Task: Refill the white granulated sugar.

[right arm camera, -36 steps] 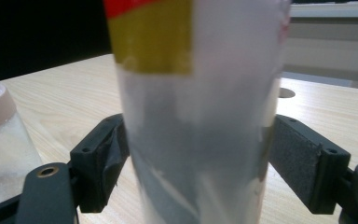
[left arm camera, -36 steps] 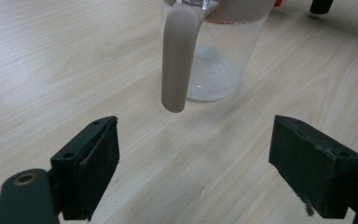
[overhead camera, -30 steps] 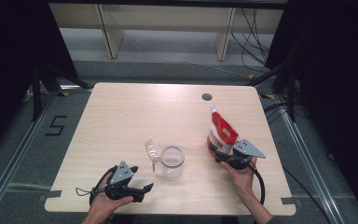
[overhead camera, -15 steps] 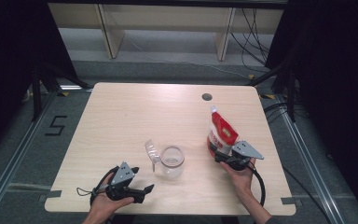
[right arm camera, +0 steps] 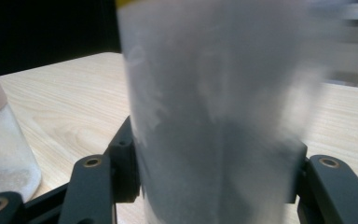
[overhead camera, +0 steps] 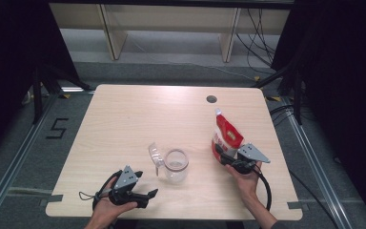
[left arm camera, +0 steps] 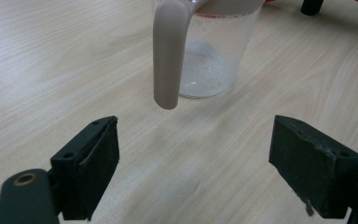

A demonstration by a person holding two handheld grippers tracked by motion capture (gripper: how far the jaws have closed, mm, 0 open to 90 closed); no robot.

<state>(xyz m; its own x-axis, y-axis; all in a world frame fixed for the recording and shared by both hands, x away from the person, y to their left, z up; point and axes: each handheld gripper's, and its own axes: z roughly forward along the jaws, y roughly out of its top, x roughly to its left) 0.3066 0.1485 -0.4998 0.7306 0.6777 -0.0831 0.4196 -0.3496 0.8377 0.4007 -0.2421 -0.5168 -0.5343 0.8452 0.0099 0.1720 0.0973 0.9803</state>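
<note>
Here the work stands at its start: the pouch [overhead camera: 226,136] is being taken up, and any pouring into the jug [overhead camera: 175,165] is, by the look of it, all to come.

The bench [overhead camera: 138,119] is a pale wood-grain top with rounded corners and a small dark cable hole [overhead camera: 211,99] near its far edge. The pouch, red and white with a pointed top, stands upright near the right edge; close up it reads as soft, frosted, glossy film. The right hand-held gripper [overhead camera: 225,156] has just been closing its jaws, and in the right gripper view the black pads [right arm camera: 126,163] sit against both sides of the pouch, so it is grasping it.

The jug is clear hard plastic, round, with a curved strap handle [left arm camera: 168,53] and a thin white dusting on its floor; it stands between the two hands, towards the near edge.

The left hand-held gripper [overhead camera: 143,193] rests released near the near-left corner, jaws spread wide and aimed at the handle, with nothing between them.
</note>
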